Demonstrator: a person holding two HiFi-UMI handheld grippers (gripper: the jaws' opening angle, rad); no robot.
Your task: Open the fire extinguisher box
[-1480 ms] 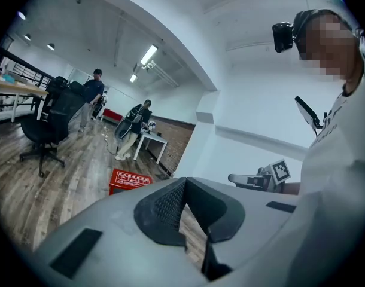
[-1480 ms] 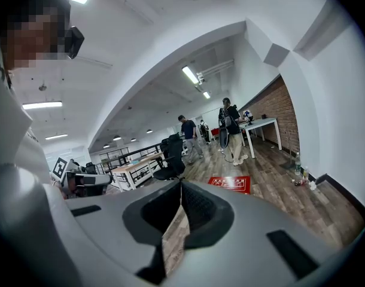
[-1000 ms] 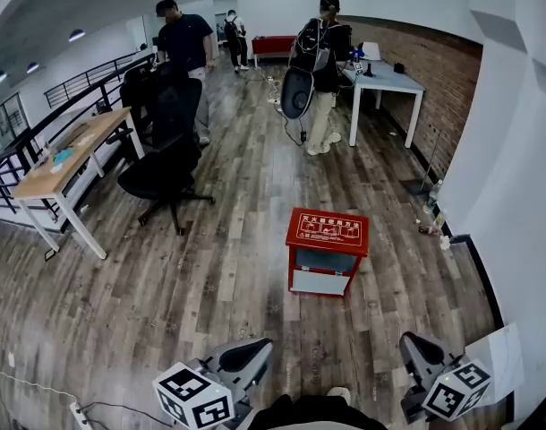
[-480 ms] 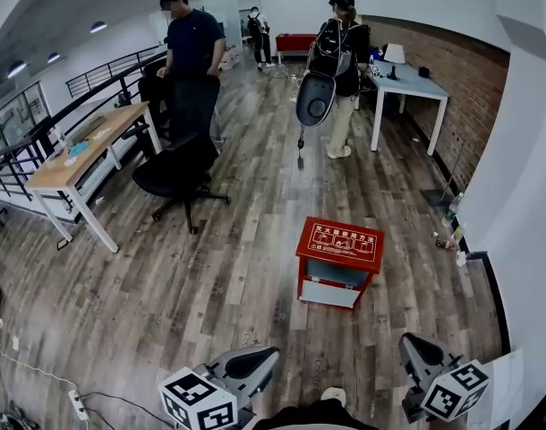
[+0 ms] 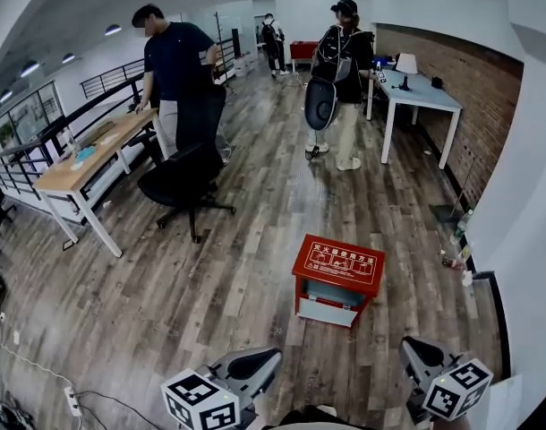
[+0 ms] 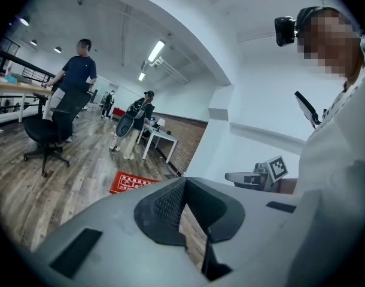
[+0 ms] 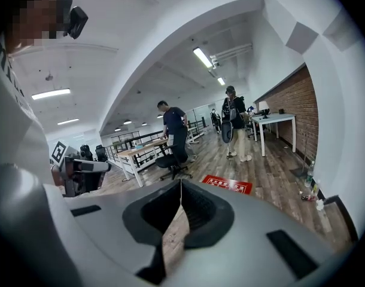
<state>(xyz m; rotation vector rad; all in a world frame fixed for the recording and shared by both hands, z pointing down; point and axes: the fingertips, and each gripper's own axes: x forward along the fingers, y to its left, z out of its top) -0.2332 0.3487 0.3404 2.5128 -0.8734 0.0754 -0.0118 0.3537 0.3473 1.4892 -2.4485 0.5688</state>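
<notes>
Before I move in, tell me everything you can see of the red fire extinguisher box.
The fire extinguisher box is a low red cabinet, metal by its look, standing upright on the wood floor. Its flat top carries white print and pictograms; the front has a pale window panel in a red frame. It looks closed and sits slightly askew to the floorboards. Only the floor touches it.

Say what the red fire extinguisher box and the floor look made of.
Fire extinguisher box: probably painted sheet metal, smooth red, thin crisp edges; its pale front panel may be glass or plastic. Floor: wood-grain planks, grey-brown, matt; real wood or laminate cannot be told.
</notes>
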